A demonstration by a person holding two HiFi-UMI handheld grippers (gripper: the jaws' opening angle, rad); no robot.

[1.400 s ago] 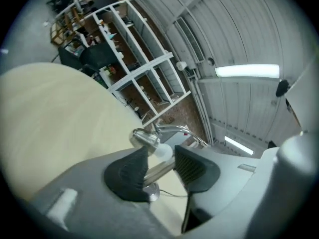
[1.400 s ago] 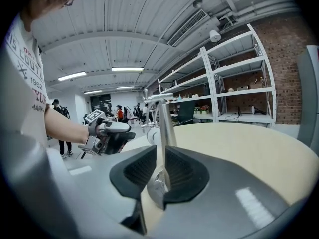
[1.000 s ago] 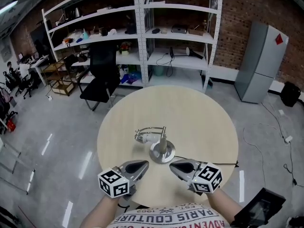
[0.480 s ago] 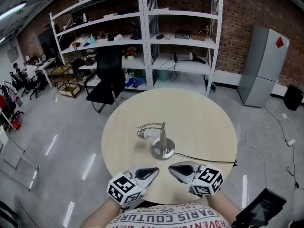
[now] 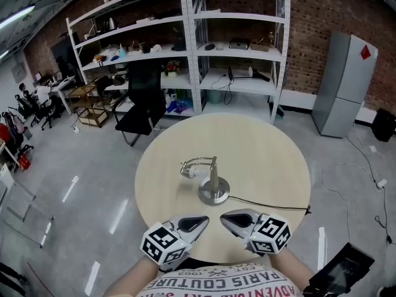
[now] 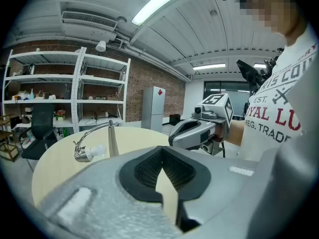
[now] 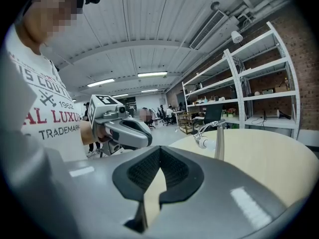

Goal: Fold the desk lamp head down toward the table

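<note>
The silver desk lamp [image 5: 213,190] stands mid-table on its round base, its curved neck bent left and the head with a white bulb [image 5: 190,171] hanging low above the round beige table [image 5: 260,147]. Both grippers hover over the near edge, short of the lamp and touching nothing. My left gripper [image 5: 203,219] is shut and empty, as is my right gripper [image 5: 224,219]; their tips point toward each other. The left gripper view shows the bulb [image 6: 91,152] ahead left and the right gripper [image 6: 195,132] beside it. The right gripper view has the lamp [image 7: 215,140] ahead.
A black cord [image 5: 272,205] runs from the lamp base to the table's right edge. White shelving [image 5: 192,48] and a black chair [image 5: 139,104] stand behind the table, a grey cabinet [image 5: 346,85] at right. A dark device [image 5: 343,270] sits by my right side.
My left gripper has swung right, closer to the right gripper, and rolled a little. Both have drawn slightly back from the lamp. The lamp itself has not moved.
</note>
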